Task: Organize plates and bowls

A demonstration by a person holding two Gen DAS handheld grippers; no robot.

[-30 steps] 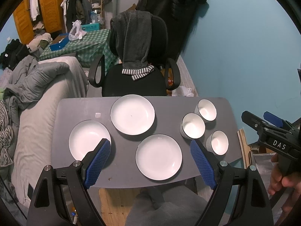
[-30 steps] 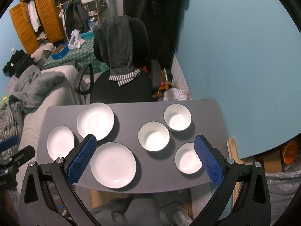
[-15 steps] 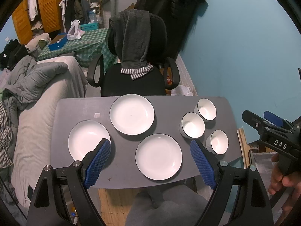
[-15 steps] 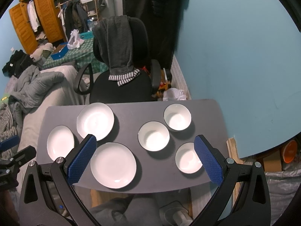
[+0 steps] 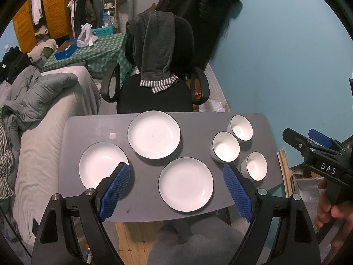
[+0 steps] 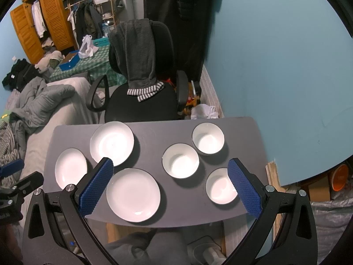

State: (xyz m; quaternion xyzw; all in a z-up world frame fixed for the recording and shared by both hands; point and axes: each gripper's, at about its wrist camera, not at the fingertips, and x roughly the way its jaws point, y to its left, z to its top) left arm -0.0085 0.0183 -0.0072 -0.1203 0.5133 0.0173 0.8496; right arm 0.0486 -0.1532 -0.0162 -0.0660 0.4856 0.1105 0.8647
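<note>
Left wrist view: left gripper [image 5: 175, 190] and right gripper [image 6: 168, 186] hover wide open, empty, above the table [image 5: 198, 121]. Stack plates [image 5: 186, 184] first (bowls [image 6: 181, 160] sit right); grip rims squarely.

Beyond my grey table [image 5: 88, 130] stands a black chair [image 5: 154, 97]; teal wall [image 5: 275, 55] to its right, bed [image 5: 44, 121] and orange wardrobe [image 6: 37, 22] left.

Grey table [image 5: 141, 194]: plates [image 5: 186, 184], bowls [image 5: 226, 146]
</note>
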